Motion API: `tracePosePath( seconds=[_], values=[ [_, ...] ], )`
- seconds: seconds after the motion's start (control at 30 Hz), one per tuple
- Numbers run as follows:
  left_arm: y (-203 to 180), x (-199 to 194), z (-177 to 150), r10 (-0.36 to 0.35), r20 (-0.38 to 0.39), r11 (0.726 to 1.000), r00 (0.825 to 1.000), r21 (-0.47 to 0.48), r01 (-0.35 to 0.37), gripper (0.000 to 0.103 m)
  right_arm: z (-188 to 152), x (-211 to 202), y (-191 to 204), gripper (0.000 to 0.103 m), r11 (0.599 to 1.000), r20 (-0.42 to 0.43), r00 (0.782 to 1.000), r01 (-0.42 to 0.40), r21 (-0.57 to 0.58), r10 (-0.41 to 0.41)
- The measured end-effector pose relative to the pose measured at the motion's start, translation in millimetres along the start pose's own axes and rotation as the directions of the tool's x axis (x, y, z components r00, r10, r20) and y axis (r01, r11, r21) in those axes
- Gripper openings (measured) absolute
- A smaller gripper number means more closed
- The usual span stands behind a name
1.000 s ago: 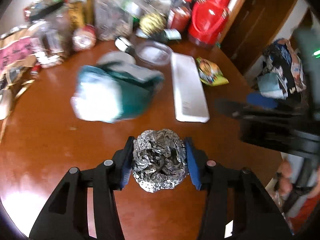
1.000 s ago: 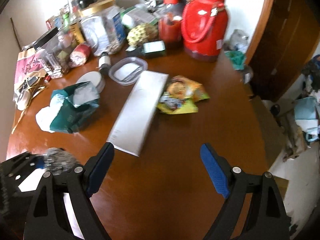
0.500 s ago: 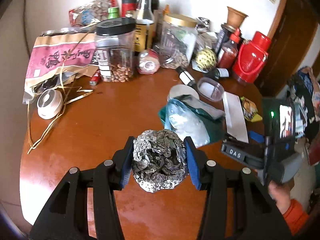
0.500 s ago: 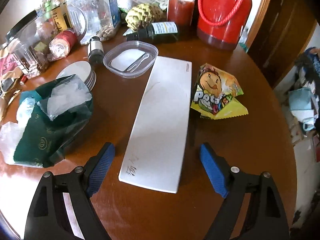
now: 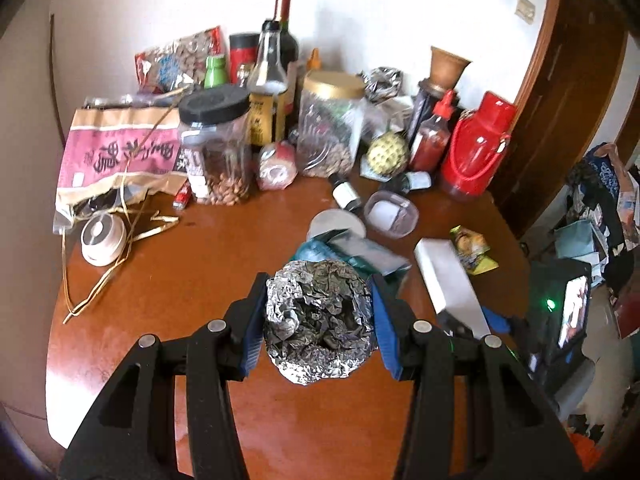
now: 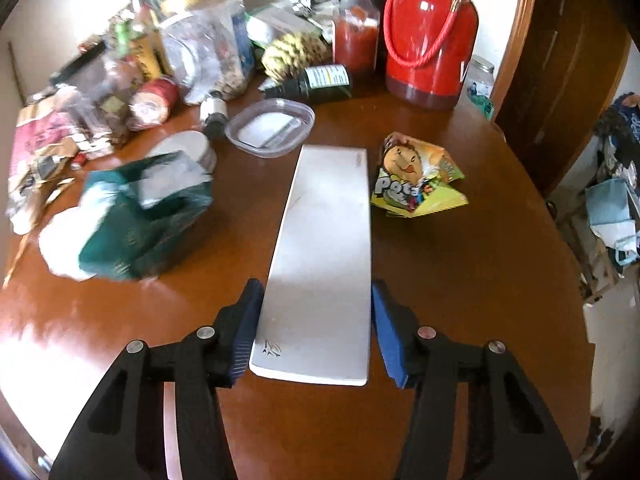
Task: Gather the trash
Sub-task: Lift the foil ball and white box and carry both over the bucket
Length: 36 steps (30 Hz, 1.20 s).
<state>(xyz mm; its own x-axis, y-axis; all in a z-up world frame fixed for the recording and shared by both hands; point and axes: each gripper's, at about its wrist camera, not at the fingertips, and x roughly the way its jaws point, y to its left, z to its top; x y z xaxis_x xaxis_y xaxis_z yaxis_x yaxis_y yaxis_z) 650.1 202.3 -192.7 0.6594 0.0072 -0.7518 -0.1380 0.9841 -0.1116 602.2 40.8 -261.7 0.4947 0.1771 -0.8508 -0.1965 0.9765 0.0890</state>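
My left gripper [image 5: 318, 326] is shut on a crumpled ball of aluminium foil [image 5: 318, 326] and holds it above the brown table [image 5: 180, 280]. My right gripper [image 6: 316, 326] has its blue pads on either side of the near end of a long white flat box [image 6: 324, 264] that lies on the table; the jaws look closed against its sides. A yellow snack wrapper [image 6: 416, 180] lies just right of the box. A green and white plastic bag [image 6: 136, 220] lies to its left. The box [image 5: 448, 276] and wrapper [image 5: 474, 250] also show in the left wrist view.
A red thermos jug [image 6: 430, 36], sauce bottle [image 6: 356, 32], clear jars [image 5: 216, 148], bottles, a clear plastic lid [image 6: 270, 126] and food packets crowd the table's far side. A dark wooden door [image 6: 560, 60] stands to the right. Clutter lies on the floor at right.
My right gripper has moved forward and narrowed from wide open to clasp the white box's near end. My left gripper has pulled back and up with the foil ball still in it.
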Motion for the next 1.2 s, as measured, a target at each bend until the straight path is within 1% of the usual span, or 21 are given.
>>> tracePosePath(
  seconds=[0.13, 0.2, 0.3, 0.4, 0.5, 0.6, 0.7, 0.87, 1.03, 1.1, 1.2],
  values=[
    [-19, -24, 6, 0.0, 0.04, 1.0, 0.999, 0.0, 0.0, 0.048, -3, -39, -13, 0.048, 0.995, 0.02, 0.995, -0.095, -0.015, 0.095],
    [-32, -40, 8, 0.001, 0.068, 1.0, 0.998, -0.008, 0.0, 0.048, 0, -60, -22, 0.048, 0.992, 0.045, 0.991, -0.126, -0.027, 0.127],
    [-51, -62, 8, 0.0, 0.105, 1.0, 0.994, -0.019, 0.002, 0.048, 4, -98, -41, 0.048, 0.986, 0.105, 0.98, -0.166, -0.036, 0.169],
    [-77, -90, 3, 0.014, 0.158, 1.0, 0.987, -0.022, -0.01, 0.048, 5, -131, -61, 0.048, 0.979, 0.169, 0.965, -0.195, -0.05, 0.201],
    [-99, -113, -6, 0.021, 0.194, 0.999, 0.981, -0.032, -0.015, 0.048, 2, -162, -78, 0.048, 0.975, 0.227, 0.949, -0.208, -0.074, 0.22],
    [-125, -141, -19, 0.032, 0.229, 0.999, 0.973, -0.041, -0.023, 0.048, -2, -192, -96, 0.048, 0.972, 0.277, 0.933, -0.21, -0.105, 0.232],
    [-142, -166, -29, 0.036, 0.255, 0.999, 0.966, -0.043, -0.026, 0.048, -5, -214, -107, 0.048, 0.968, 0.308, 0.918, -0.221, -0.121, 0.248],
    [-156, -203, -42, 0.034, 0.289, 0.999, 0.957, -0.036, -0.024, 0.048, -13, -245, -119, 0.048, 0.959, 0.346, 0.895, -0.256, -0.117, 0.281],
    [-158, -234, -56, 0.034, 0.315, 0.999, 0.949, -0.004, -0.035, 0.048, -31, -274, -119, 0.048, 0.955, 0.396, 0.869, -0.276, -0.11, 0.297],
    [-156, -246, -64, 0.025, 0.325, 1.0, 0.945, 0.011, -0.03, 0.048, -40, -283, -114, 0.048, 0.957, 0.412, 0.864, -0.271, -0.105, 0.29],
    [-145, -268, -81, -0.001, 0.339, 1.0, 0.941, 0.028, -0.009, 0.048, -59, -299, -102, 0.048, 0.964, 0.433, 0.862, -0.249, -0.093, 0.265]
  ],
)
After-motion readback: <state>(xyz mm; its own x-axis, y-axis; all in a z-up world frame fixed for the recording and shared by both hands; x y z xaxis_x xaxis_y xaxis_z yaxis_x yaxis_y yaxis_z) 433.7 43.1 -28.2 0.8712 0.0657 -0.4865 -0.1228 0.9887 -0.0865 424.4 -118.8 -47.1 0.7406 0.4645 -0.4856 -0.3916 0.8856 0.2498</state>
